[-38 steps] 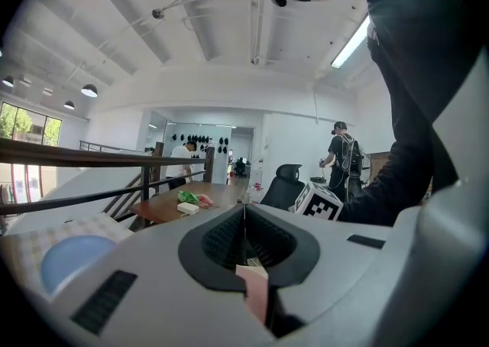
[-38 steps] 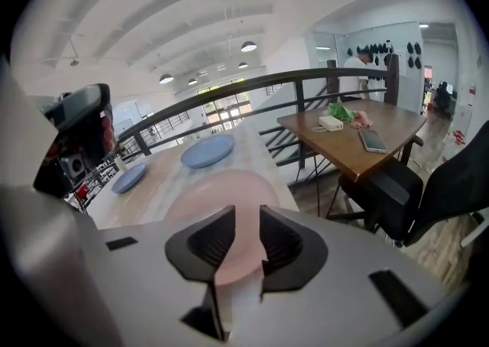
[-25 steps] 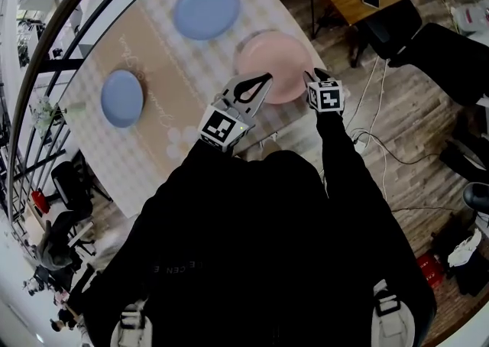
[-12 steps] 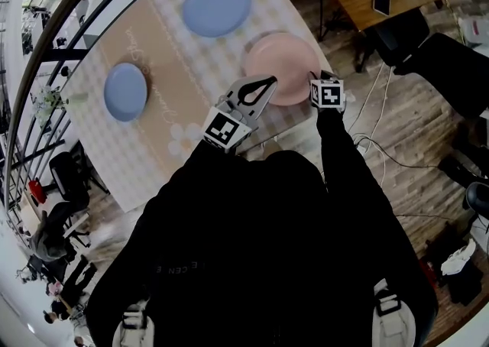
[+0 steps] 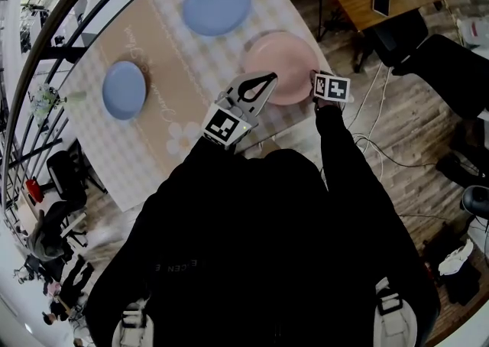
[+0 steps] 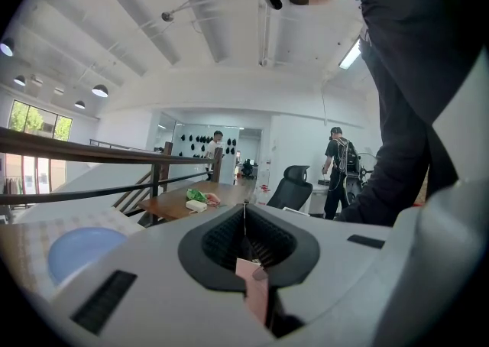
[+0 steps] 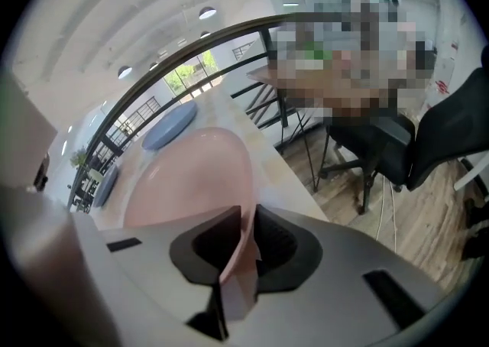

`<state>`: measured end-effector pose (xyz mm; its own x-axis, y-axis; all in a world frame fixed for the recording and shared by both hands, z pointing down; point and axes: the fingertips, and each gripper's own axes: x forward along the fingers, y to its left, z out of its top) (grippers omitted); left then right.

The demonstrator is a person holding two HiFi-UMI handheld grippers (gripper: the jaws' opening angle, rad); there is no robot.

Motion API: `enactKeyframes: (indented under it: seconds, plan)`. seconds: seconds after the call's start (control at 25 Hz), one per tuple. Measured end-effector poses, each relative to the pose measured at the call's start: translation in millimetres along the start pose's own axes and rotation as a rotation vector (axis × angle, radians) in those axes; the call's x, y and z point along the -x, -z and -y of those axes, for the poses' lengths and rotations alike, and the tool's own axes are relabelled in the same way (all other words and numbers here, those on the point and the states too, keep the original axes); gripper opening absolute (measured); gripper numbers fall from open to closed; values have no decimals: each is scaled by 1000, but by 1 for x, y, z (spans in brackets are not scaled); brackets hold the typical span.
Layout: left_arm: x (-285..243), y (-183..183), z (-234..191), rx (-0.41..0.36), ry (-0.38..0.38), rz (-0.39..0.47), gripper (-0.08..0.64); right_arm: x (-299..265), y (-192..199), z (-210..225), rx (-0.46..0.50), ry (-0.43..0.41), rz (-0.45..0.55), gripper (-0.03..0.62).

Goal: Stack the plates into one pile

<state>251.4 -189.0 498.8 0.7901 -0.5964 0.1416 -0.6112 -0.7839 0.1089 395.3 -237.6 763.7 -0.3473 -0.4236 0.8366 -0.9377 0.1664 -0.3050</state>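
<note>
Far to the left of both pairs of jaws, the small blue plate lies flat on the bench, well apart from everything else. The larger blue plate sits ahead of the jaws and to their left, nearer than the small one and with bare cloth all round it. The left gripper hangs over the near left edge of the pink plate, its jaws pressed together at the tips. A sliver of pink shows in the gap behind them, apparently the plate seen beyond rather than anything pinched. The pink plate lies flat at the bench's right corner. Being round, it has no long axis, and its right rim runs edge-on straight between the jaws of the right gripper. Those jaws are closing on it, and the pads seem to meet the rim on both sides. The right hand therefore has the plate. Any carry to a blue plate must go leftward and away from the jaws, past the left gripper, which is the only thing in that path. Right of the jaws the bench ends, with a black chair and floor beyond.
</note>
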Motion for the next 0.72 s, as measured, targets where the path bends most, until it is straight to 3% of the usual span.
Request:
enactKeyframes:
  seconds: [0.32,0.72]
  plan:
    - [20,-11,-3,-14,-37,21,21,13,-2,-16,-210,-116,27,20]
    - [58,-18,-6,-34,-112,42,21,19,2,-50,-179,-177,-1,25]
